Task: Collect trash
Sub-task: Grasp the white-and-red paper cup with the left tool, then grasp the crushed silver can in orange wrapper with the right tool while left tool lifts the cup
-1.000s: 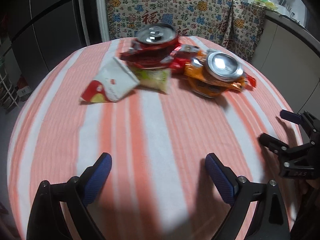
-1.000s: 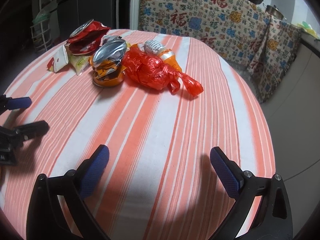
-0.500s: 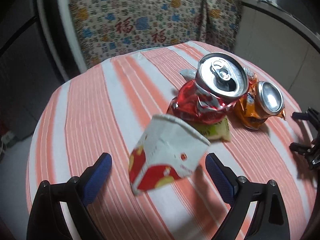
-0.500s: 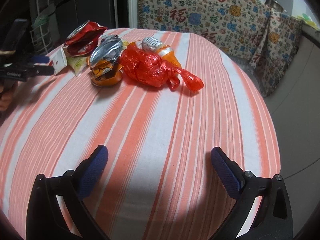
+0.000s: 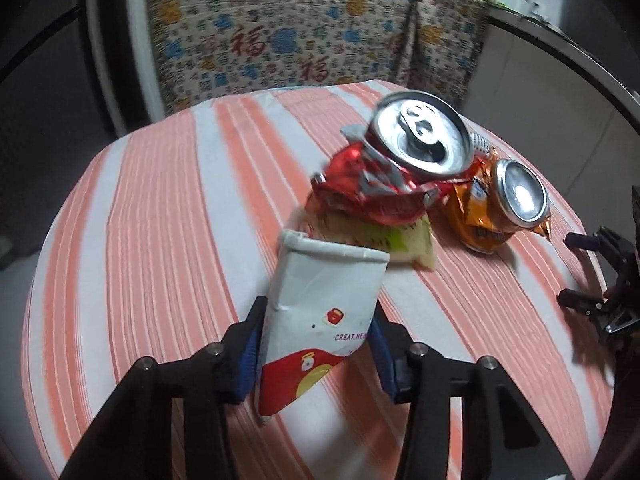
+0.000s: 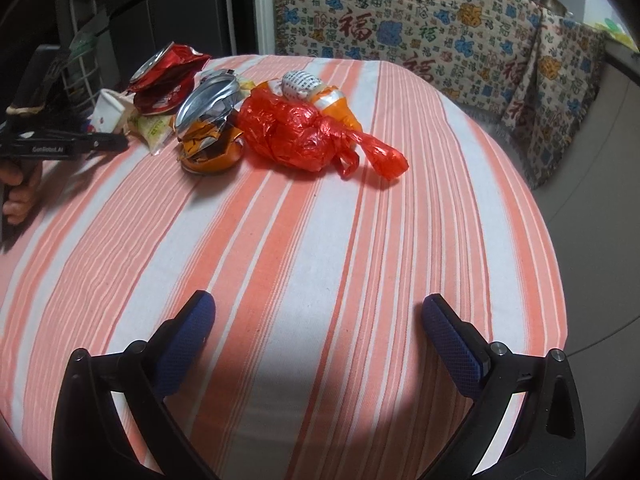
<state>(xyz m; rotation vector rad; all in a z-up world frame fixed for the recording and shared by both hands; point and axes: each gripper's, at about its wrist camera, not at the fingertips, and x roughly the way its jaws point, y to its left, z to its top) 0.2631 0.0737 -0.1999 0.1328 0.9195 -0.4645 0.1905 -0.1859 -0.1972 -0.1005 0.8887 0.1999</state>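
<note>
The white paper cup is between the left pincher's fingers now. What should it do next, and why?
Probably lift it straight up. The left gripper has its blue pads closed on the white paper cup, whose rim sits close beside the crushed red can, so rising avoids nudging the pile.

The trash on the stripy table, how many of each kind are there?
Crushed metal cans: 2, red and orange
Flattened white-and-red paper cup: 1
Pale green snack packet: 1
Knotted red plastic bag: 1
Orange-and-white plastic wrapper: 1
Total: 6
</note>
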